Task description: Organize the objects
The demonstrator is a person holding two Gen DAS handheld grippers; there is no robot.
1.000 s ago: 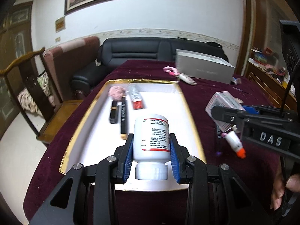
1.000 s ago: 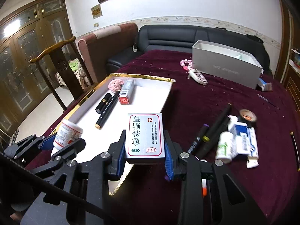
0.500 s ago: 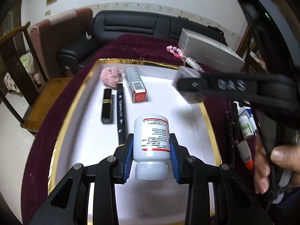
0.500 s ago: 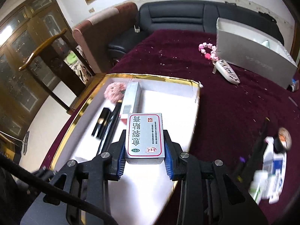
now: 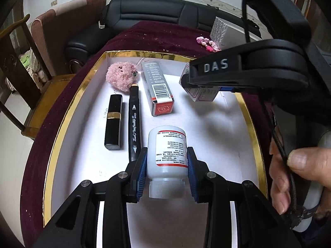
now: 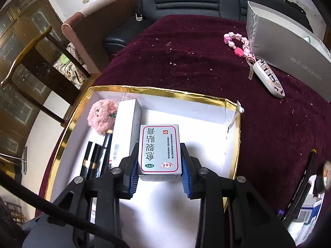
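Silver box (image 6: pixel 289 47) cut off right.

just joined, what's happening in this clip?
A person is sorting small items into a white gold-rimmed tray using two handheld tongs. The left tongs are shut on a white pill bottle, held over the tray's near part. The right tongs are shut on a small medicine box, also over the tray. Already lying in the tray: a pink plush toy, a lipstick, a black marker and a long carton.

maroon-clothed table (image 6: pixel 186 47) carries gold-rimmed tray (image 6: pixel 161 90); grey box (image 6: pixel 289 49); beaded keychain (image 6: pixel 240 45)
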